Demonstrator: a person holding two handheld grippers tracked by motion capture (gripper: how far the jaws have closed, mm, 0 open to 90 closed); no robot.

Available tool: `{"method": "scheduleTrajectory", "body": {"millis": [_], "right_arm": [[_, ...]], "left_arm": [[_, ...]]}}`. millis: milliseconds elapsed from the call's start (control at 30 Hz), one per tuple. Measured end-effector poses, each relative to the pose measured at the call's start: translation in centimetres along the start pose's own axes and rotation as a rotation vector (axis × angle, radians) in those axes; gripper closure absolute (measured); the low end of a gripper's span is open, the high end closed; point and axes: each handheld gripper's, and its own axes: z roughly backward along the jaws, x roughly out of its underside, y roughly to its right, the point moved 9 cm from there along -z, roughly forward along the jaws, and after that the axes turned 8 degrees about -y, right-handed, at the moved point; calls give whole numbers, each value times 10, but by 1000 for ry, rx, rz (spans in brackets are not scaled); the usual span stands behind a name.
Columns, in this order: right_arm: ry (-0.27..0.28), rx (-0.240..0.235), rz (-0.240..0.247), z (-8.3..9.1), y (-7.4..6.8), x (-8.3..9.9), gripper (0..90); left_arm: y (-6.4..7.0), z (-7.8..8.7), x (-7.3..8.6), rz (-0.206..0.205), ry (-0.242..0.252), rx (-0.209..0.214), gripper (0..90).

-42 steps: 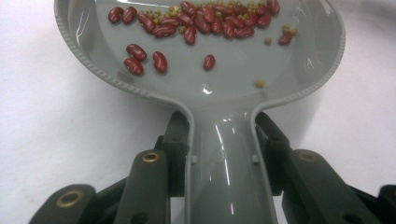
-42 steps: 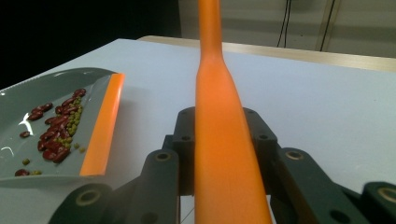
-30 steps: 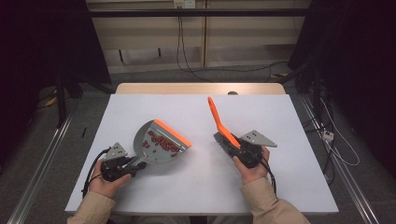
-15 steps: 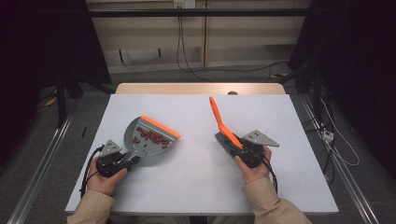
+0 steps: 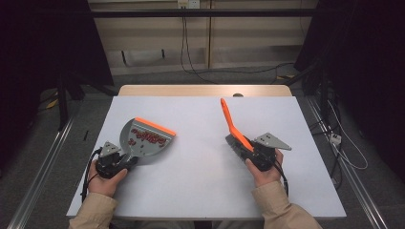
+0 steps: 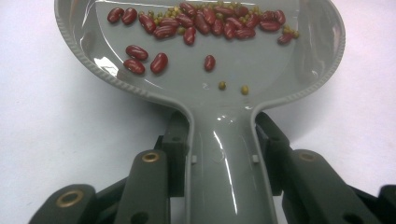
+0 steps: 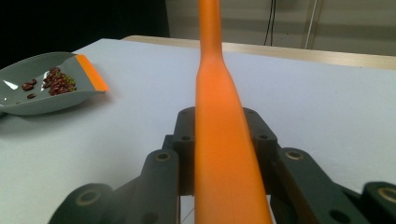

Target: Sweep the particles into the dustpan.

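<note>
left gripper (image 5: 125, 161) clamps the dustpan (image 5: 143, 138) handle, beans (image 6: 205, 21) pooled toward its orange lip (pan's long axis runs up-right from the jaws); right gripper (image 5: 248, 151) clenches the orange brush (image 5: 233, 125), well apart to the right

The dustpan (image 6: 210, 60) is grey plastic with a glossy, smooth inner face that shows bright reflections; its rim carries a fine ribbed edge. Its front lip (image 5: 154, 126) is orange and matt. The red beans (image 6: 215, 21) have a shiny skin. The brush handle (image 7: 219, 130) is orange plastic, smooth, with a satin finish. Each tool has matt dark plastic jaws with brass-coloured metal eyelets. The worktop (image 5: 200, 181) is white, matt and smooth, with a pale wood edge.
</note>
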Motion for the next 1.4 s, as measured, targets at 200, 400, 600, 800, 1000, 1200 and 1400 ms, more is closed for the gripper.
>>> {"method": "scheduleTrajectory", "body": {"millis": [200, 400, 600, 800, 1000, 1200, 1400], "right_arm": [[1, -3, 6, 1, -1, 0, 711], [1, -6, 6, 1, -1, 0, 710], [1, -3, 7, 3, 0, 1, 710], [1, 1, 0, 6, 4, 3, 710], [-3, 11, -9, 8, 8, 7, 710], [-8, 23, -10, 7, 10, 10, 710], [-19, 28, -10, 4, 11, 13, 710]], "left_arm": [[-2, -3, 1, 25, -12, -8, 641], [-2, -5, 2, 40, -18, 2, 638], [7, 0, 2, 25, -18, 26, 568], [29, 8, 7, -19, -31, 79, 441], [38, 11, 10, -42, -36, 106, 419], [41, 13, 11, -60, -23, 113, 393], [43, 15, 11, -71, -8, 118, 365]]}}
